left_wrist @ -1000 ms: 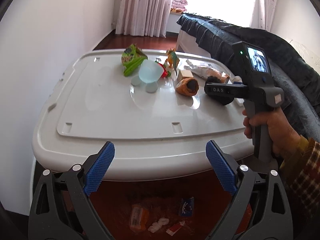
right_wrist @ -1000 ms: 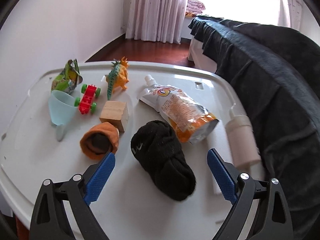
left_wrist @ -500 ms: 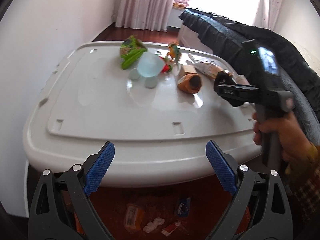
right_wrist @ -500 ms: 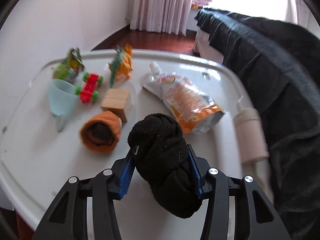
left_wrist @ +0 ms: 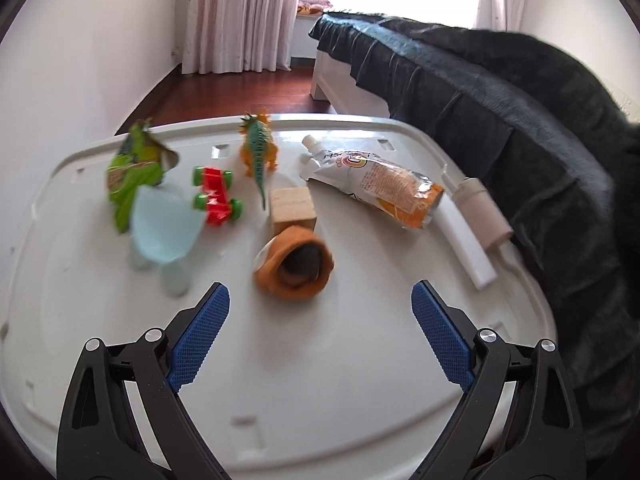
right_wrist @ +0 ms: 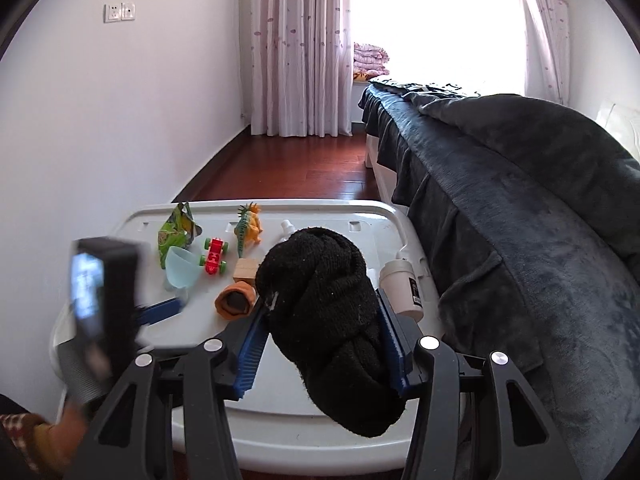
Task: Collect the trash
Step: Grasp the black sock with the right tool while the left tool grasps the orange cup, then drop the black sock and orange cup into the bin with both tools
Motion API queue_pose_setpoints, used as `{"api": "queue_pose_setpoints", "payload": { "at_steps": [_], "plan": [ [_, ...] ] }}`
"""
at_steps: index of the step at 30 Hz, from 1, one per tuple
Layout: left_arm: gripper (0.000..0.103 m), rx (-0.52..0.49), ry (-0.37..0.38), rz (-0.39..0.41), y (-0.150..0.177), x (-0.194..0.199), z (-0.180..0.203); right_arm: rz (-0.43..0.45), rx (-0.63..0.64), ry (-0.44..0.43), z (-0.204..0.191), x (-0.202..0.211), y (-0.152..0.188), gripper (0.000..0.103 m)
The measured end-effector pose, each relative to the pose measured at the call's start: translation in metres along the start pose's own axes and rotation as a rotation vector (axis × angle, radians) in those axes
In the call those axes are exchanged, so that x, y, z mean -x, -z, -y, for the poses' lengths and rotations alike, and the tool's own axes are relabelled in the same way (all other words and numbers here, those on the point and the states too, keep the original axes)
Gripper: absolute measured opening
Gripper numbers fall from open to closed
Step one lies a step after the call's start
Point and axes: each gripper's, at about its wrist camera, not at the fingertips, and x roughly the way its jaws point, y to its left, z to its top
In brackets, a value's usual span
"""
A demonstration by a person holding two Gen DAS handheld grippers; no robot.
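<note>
- Right gripper (right_wrist: 322,344): blue pads pressed against both flanks of a rolled black sock (right_wrist: 328,320), which is raised above the near edge of the white bin lid (right_wrist: 280,420).
- Left gripper (left_wrist: 320,332): jaws spread wide, nothing between them, poised over the lid (left_wrist: 320,380).
- Orange sock roll (left_wrist: 294,262): at 12 o'clock from the left gripper, just ahead of its fingertips, touching the wooden block (left_wrist: 292,210) behind it.
- Orange-and-white drink pouch (left_wrist: 376,188): flat on the lid at 1 o'clock, spout pointing away.
- Crumpled green wrapper (left_wrist: 134,170): at 10 o'clock, partly behind a pale blue cup (left_wrist: 166,228) lying on its side.
- Red toy car (left_wrist: 216,196) and toy dinosaur (left_wrist: 258,148): between wrapper and pouch.
- White bottle (left_wrist: 480,208): at the lid's right edge, beside the dark blanket (left_wrist: 520,140).
</note>
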Motion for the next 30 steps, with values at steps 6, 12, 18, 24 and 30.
{"api": "queue_pose_setpoints", "payload": {
  "at_steps": [6, 12, 18, 24, 30],
  "plan": [
    [0.076, -0.022, -0.055, -0.043, -0.014, -0.045, 0.005, -0.012, 0.007, -0.035, -0.004, -0.005, 0.003, 0.051],
    [0.05, -0.016, -0.1, -0.069, -0.019, -0.067, 0.001, -0.023, 0.013, -0.053, -0.007, -0.008, 0.006, 0.051],
    [0.027, 0.013, -0.067, -0.049, -0.016, -0.056, -0.01, -0.012, 0.017, -0.059, -0.009, -0.005, 0.006, 0.051],
    [0.027, 0.01, -0.034, -0.01, 0.006, -0.006, -0.014, -0.006, 0.008, -0.065, -0.009, -0.003, 0.008, 0.051],
    [0.027, 0.031, -0.032, 0.025, 0.035, 0.052, -0.028, 0.015, 0.021, -0.068, -0.019, 0.01, 0.009, 0.051]
  ]
}}
